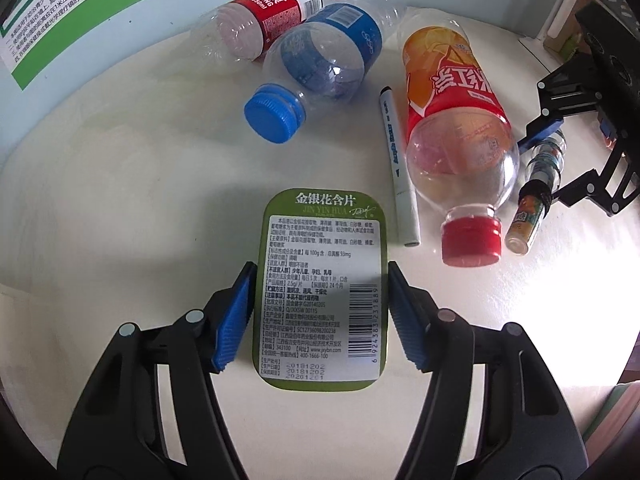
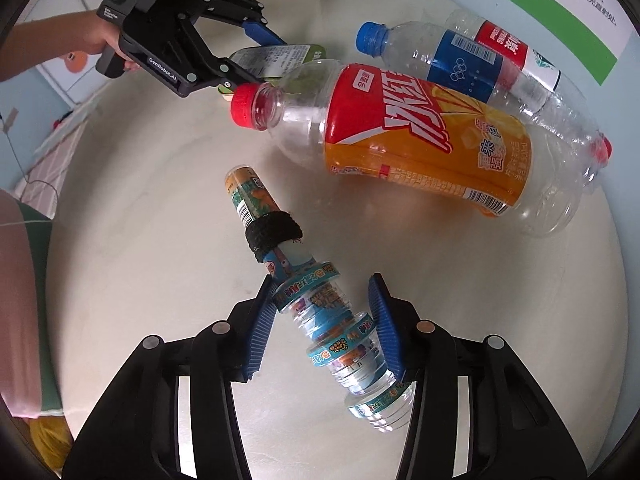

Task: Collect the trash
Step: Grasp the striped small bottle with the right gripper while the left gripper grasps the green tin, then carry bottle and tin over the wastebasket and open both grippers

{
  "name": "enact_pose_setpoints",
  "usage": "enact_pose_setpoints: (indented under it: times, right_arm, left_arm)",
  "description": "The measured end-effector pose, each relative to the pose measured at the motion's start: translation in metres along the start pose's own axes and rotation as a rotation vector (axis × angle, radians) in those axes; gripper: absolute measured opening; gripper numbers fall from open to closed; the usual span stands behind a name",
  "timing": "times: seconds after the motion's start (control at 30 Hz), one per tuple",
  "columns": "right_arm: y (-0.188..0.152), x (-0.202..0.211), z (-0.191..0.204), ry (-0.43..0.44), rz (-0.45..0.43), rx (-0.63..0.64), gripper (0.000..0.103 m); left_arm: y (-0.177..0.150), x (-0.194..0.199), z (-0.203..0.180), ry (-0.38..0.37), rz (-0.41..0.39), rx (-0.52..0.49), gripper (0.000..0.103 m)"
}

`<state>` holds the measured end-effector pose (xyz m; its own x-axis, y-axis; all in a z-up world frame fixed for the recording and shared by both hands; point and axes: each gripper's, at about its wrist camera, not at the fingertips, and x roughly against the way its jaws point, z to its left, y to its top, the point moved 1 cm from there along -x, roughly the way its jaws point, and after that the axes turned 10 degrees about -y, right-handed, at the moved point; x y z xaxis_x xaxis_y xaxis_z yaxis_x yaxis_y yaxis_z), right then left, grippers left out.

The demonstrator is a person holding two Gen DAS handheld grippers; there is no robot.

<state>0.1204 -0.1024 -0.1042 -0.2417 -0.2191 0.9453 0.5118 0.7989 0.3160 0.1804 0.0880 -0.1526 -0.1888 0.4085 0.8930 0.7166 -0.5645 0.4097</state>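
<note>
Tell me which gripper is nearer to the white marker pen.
Left. The left gripper straddles the green tin right beside the marker pen. The right gripper is beyond the orange-label bottle, around a small ribbed bottle.

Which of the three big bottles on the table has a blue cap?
The clear bottle with the blue label, lying between the two others. Its cap is blue; the orange tea bottle and the red-labelled water bottle both have red caps.
</note>
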Motion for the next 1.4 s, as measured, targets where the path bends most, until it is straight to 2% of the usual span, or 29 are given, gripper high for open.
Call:
enact_pose_setpoints:
  times: [0.2,0.33,0.37,0.6,0.7,0.8,1.03,1.4]
  right_arm:
    - [-0.008,0.024,0.01,0.036,-0.016,-0.035,0.047]
    - [0.003,0.036,0.016,0.049,-0.036,-0.033,0.047]
    - [0.006,0.039,0.018,0.049,-0.042,-0.027,0.047]
    - [0.045,0.055,0.041,0.038,-0.091,0.043,0.047]
    - [0.071,0.056,0.063,0.047,-0.112,0.081,0.048]
    - [0.092,0.057,0.086,0.063,-0.127,0.137,0.048]
    - [0.147,0.053,0.147,0.125,-0.151,0.302,0.048]
    - [0.243,0.032,0.281,0.267,-0.186,0.582,0.048]
  left_arm:
    - [-0.021,0.014,-0.002,0.021,-0.019,0.026,0.061]
    - [-0.035,0.03,-0.004,0.041,-0.04,0.053,0.061]
    - [-0.026,0.026,0.0,0.047,-0.042,0.057,0.061]
    - [-0.062,0.065,-0.006,0.127,-0.077,0.097,0.061]
    - [-0.083,0.084,-0.003,0.162,-0.104,0.134,0.061]
    - [-0.11,0.103,0.001,0.219,-0.118,0.159,0.061]
    - [-0.183,0.14,0.019,0.286,-0.148,0.295,0.061]
    - [-0.333,0.2,0.037,0.423,-0.163,0.577,0.061]
